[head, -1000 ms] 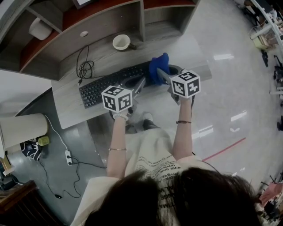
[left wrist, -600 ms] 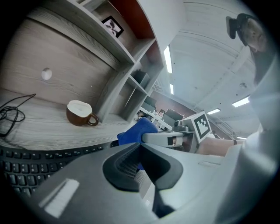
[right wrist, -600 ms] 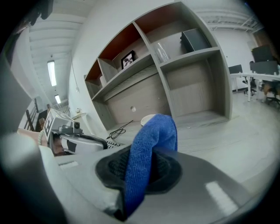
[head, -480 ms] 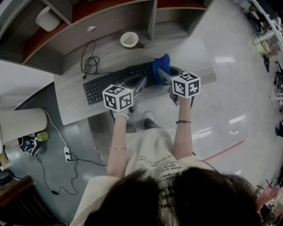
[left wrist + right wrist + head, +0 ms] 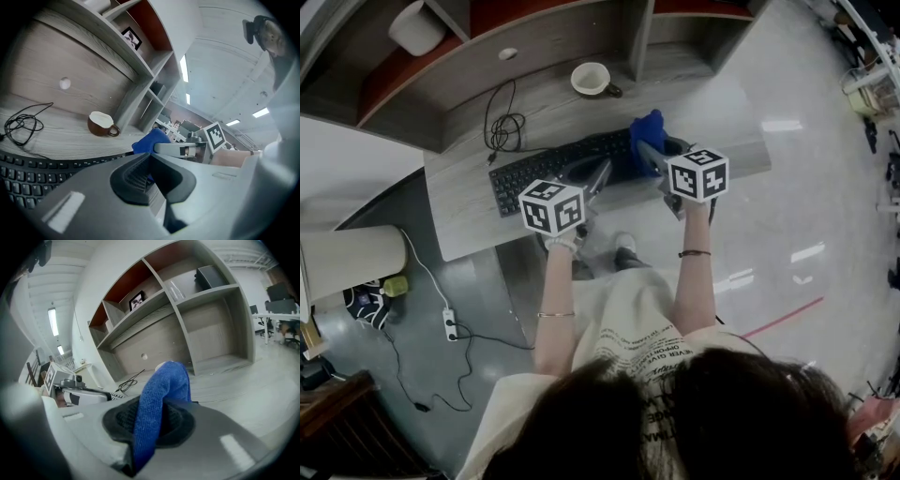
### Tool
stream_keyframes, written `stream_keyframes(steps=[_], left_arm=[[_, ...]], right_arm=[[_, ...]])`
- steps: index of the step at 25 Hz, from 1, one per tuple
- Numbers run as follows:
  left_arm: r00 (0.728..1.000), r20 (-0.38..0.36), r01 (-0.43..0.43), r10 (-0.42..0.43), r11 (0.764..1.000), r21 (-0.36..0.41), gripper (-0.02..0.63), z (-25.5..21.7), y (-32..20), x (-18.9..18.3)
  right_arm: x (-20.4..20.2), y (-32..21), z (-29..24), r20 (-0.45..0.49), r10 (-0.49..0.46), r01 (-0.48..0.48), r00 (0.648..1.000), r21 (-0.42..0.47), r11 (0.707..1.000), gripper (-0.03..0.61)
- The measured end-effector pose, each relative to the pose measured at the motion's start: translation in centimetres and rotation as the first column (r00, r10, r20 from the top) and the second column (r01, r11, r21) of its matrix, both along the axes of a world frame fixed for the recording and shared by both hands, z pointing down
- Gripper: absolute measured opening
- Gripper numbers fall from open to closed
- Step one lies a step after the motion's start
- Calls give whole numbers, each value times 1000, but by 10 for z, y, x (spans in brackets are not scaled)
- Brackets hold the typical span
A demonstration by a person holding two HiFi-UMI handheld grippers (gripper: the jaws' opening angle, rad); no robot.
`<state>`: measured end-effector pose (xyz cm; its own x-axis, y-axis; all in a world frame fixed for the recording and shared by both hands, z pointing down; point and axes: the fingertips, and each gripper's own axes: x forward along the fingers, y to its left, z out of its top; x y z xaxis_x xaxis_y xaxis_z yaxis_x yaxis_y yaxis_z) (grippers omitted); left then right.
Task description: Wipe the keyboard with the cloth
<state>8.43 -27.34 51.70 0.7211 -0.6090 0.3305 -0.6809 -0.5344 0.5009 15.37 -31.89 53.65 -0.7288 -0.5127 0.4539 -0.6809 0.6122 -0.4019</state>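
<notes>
A black keyboard [image 5: 548,169] lies across the grey desk [image 5: 469,220]. My right gripper [image 5: 647,152] is shut on a blue cloth [image 5: 649,131], which stands up from its jaws over the keyboard's right end. The right gripper view shows the cloth [image 5: 161,399] clamped between the pads and folding over ahead of them. My left gripper [image 5: 600,173] hovers over the keyboard's middle, jaws shut on nothing. In the left gripper view the keys [image 5: 23,173] lie at lower left, with the cloth [image 5: 150,139] and the right gripper [image 5: 185,149] just ahead.
A brown cup [image 5: 592,79] with a white inside stands behind the keyboard, and a coiled black cable [image 5: 502,127] lies at its back left. Shelving [image 5: 553,23] rises behind the desk. A power strip [image 5: 450,323] and cords lie on the floor at the left.
The head view has drifted, so the desk sits a little further right in frame. Both grippers keep about the same places over the keyboard, the cloth still gripped.
</notes>
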Motion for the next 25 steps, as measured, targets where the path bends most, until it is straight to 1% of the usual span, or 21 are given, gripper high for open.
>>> stream_keyframes(steps=[7, 25], left_arm=[[1000, -4, 26, -26, 1000, 8, -3, -3, 3, -24], [998, -6, 55, -55, 998, -3, -3, -3, 16, -74]], right_arm=[[-23, 6, -3, -7, -25, 25, 1000, 3, 1000, 52], [-68, 19, -5, 7, -35, 35, 999, -13, 999, 52]])
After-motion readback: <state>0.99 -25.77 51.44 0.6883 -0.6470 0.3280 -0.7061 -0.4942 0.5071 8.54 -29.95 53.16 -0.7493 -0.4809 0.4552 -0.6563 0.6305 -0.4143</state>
